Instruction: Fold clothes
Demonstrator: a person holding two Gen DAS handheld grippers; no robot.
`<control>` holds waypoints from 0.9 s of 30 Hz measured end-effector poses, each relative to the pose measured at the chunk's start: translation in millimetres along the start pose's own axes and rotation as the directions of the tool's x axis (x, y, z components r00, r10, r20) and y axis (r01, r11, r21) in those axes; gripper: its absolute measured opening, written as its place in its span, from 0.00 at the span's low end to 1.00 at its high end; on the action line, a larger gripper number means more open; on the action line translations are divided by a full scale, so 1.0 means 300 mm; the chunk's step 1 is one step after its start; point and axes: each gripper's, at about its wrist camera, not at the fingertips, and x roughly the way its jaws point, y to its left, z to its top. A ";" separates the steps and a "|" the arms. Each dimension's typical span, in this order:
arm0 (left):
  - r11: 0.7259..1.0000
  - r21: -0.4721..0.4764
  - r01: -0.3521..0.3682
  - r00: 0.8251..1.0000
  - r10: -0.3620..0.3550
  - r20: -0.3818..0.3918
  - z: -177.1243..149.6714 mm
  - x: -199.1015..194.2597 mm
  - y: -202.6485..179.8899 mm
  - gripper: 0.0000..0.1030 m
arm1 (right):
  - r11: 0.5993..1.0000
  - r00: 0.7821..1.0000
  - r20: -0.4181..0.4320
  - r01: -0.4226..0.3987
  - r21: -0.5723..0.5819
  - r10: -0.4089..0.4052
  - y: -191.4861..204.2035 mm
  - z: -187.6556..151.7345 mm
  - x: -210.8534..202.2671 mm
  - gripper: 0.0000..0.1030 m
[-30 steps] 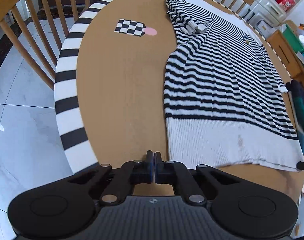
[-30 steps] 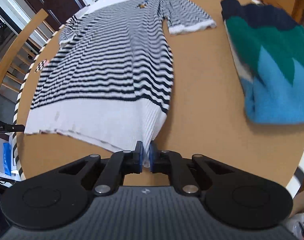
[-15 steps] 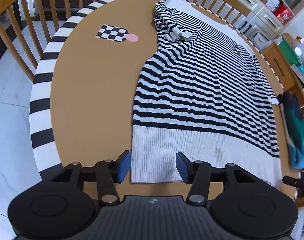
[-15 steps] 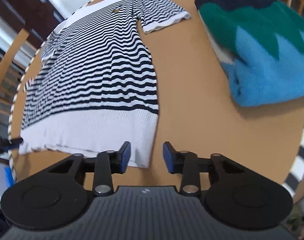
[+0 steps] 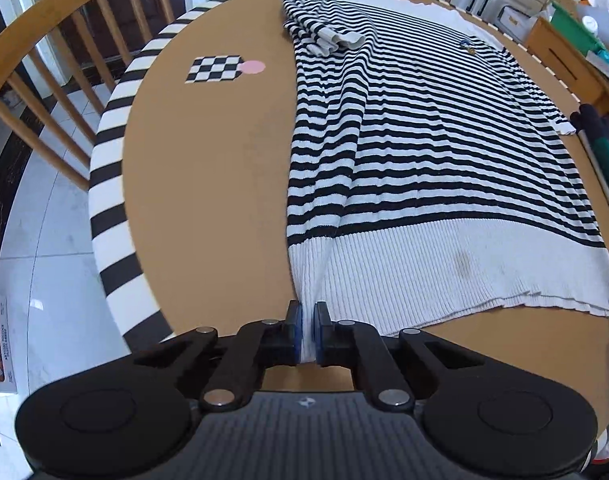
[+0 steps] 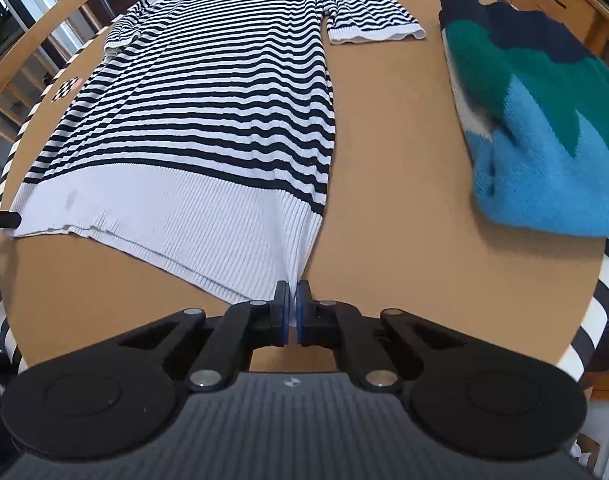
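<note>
We are holding two black grippers over a round brown table with a black-and-white striped edge. A striped sweater is lying flat on the table, with its wide white hem on the near side and its collar on the far side.

Our left gripper is pinching the near left corner of the white hem. Its jaws are closed on the cloth, and a little bit of white knit is showing between the blue pads. The cloth is bunching into a long fold that runs up from the pinch toward the stripes.

Our right gripper is pinching the near right corner of the same hem. Its jaws are closed on the cloth too, with a thin strip of white between them.

The left sleeve is lying folded in on the body. The right sleeve is lying spread out flat on the far right.

A fuzzy blue, green and navy sweater is sitting folded on the right side of the table, apart from the striped one.

A small checkered sticker with a pink dot is lying on the far left of the table. Wooden chairs are standing around the table.
</note>
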 end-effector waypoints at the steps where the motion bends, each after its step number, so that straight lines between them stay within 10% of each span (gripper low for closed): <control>1: 1.000 -0.008 0.006 1.000 -0.006 -0.007 -0.005 -0.003 0.004 0.06 | 1.000 1.000 -0.011 0.001 -0.001 -0.001 -0.003 -0.003 -0.001 0.03; 11: 1.000 -0.030 0.001 1.000 -0.002 -0.024 -0.014 -0.007 0.003 0.09 | 0.999 0.998 -0.050 -0.048 0.019 0.049 -0.014 0.007 0.009 0.04; 16: 0.995 -0.098 0.027 0.998 -0.032 -0.051 -0.010 -0.053 0.035 0.34 | 0.997 0.995 -0.073 -0.060 0.038 0.062 -0.045 0.038 -0.025 0.24; 19: 0.994 -0.096 0.044 0.997 -0.038 0.062 0.031 -0.156 0.054 0.47 | 0.996 0.997 0.008 -0.071 0.046 0.071 -0.094 0.081 -0.116 0.26; 23: 0.999 -0.042 0.008 0.955 0.005 0.297 0.186 -0.218 0.030 0.79 | 0.997 0.986 0.158 -0.063 0.044 0.055 -0.138 0.214 -0.178 0.29; 27: 0.993 0.076 -0.087 0.896 0.044 0.442 0.381 -0.083 -0.051 0.68 | 0.999 0.969 0.248 -0.024 0.030 0.016 -0.110 0.374 -0.128 0.35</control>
